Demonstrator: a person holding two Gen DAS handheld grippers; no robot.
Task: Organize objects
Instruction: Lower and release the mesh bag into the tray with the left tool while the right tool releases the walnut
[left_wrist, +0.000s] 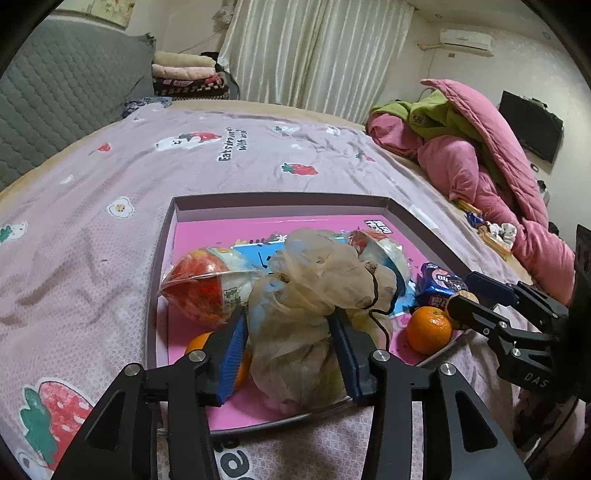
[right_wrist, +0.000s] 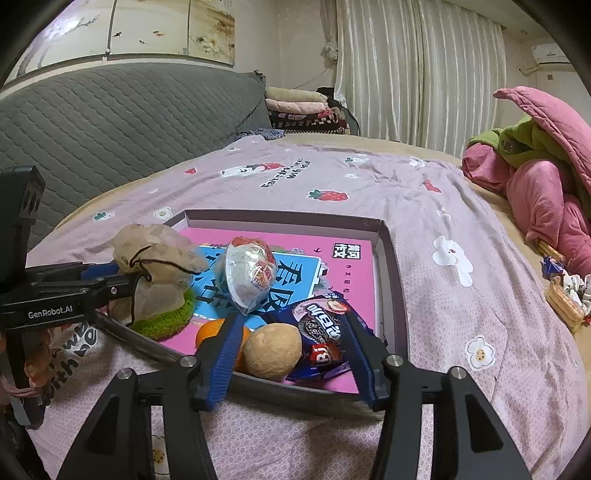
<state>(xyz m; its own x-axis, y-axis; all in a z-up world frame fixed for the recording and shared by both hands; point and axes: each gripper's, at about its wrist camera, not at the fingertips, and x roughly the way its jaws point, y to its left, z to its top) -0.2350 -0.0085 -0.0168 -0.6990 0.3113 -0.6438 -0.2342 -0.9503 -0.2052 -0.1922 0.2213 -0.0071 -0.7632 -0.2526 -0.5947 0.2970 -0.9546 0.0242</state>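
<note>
A shallow box tray with a pink book in it lies on the bed. A beige gauze drawstring pouch rests in the tray on a green knitted pad. My left gripper is open, its blue pads on either side of the pouch's lower part. Two egg-shaped red-and-white snack packs lie further in. My right gripper is open over the tray's near edge. Between its fingers lie a tan ball and a blue cookie packet. An orange lies by its left finger.
The lilac strawberry-print sheet covers the bed around the tray. A heap of pink and green quilts lies at the right, with small snacks beside it. A grey padded headboard and folded blankets stand behind.
</note>
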